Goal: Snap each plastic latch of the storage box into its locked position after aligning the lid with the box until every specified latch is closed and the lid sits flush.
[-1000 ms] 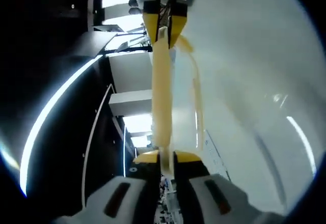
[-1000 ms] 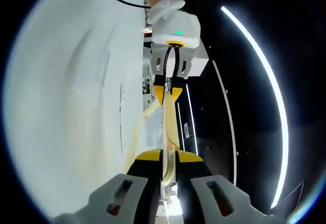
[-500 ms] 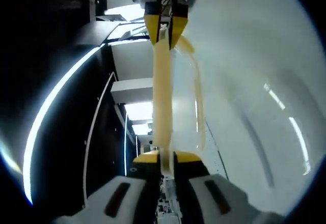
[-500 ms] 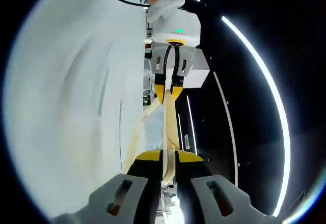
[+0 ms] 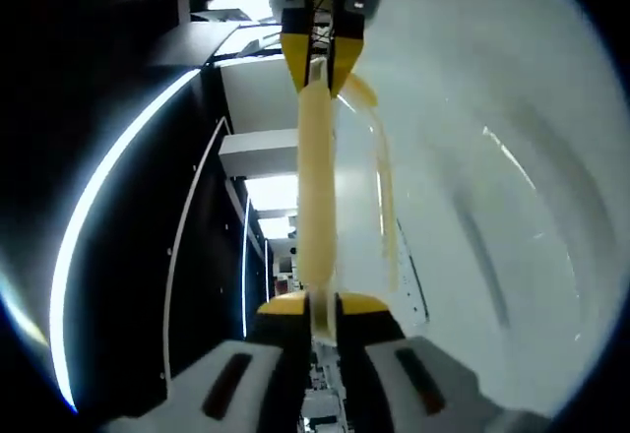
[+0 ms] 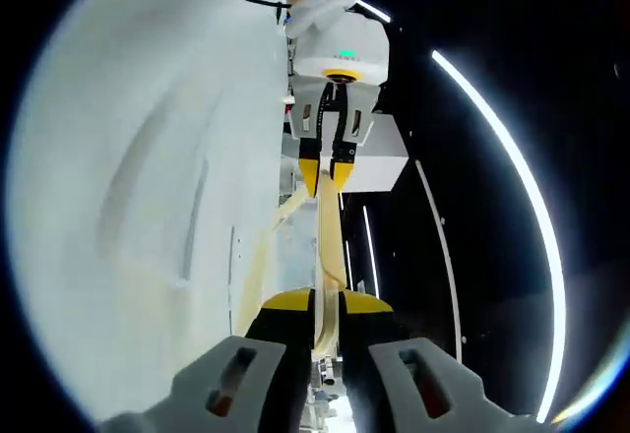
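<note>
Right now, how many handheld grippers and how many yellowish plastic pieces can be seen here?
Grippers: 2 (left gripper, right gripper), each with jaws shut on the piece
Held yellowish plastic piece: 1
Total: 3

Ahead of the left claw (image 5: 323, 307) the way is taken by the lid (image 5: 317, 197), a pale yellow strip held edge-on between both claws, with the right claw (image 5: 321, 71) closing off its far end. To the right of that strip the white worktop (image 5: 492, 157) lies close alongside, leaving little room. To its left the space is open and dark, crossed by curved light strips. From the right claw (image 6: 327, 305) the layout mirrors: worktop left, open dark right.
</note>
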Demonstrator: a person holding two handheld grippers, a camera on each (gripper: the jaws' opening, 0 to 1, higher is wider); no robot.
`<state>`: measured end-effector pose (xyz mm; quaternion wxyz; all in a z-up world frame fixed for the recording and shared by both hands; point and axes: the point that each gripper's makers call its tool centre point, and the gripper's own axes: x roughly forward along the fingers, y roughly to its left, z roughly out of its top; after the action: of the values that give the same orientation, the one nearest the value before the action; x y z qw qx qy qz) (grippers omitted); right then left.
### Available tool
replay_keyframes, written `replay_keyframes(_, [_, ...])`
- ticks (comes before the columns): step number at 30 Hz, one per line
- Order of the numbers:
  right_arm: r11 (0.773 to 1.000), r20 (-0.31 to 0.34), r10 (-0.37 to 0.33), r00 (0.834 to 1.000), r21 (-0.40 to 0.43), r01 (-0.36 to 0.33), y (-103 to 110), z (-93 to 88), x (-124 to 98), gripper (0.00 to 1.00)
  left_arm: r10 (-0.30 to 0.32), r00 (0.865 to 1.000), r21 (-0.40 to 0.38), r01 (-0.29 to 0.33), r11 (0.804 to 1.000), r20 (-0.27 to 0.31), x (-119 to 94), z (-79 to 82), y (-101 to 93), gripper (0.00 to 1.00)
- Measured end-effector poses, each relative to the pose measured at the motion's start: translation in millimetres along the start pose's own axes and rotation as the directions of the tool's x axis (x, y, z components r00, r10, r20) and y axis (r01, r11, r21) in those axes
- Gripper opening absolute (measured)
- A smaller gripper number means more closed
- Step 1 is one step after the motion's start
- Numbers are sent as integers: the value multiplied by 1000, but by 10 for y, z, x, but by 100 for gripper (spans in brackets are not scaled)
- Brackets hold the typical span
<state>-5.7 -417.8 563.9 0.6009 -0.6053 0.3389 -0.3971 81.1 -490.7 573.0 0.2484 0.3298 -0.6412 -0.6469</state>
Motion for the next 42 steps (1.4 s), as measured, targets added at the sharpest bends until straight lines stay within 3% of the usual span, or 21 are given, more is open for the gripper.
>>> replay_keyframes(23, [1000,91,8,996,-20,-6,25,312,327,7,14,993,-15,-16,1000,-115,-374,-372,-50,7])
replay_keyframes(42, [999,130,31,991,-42,-25,155,319,408,7,36,985,-37,-43,998,-169,-470,-403,-208,7])
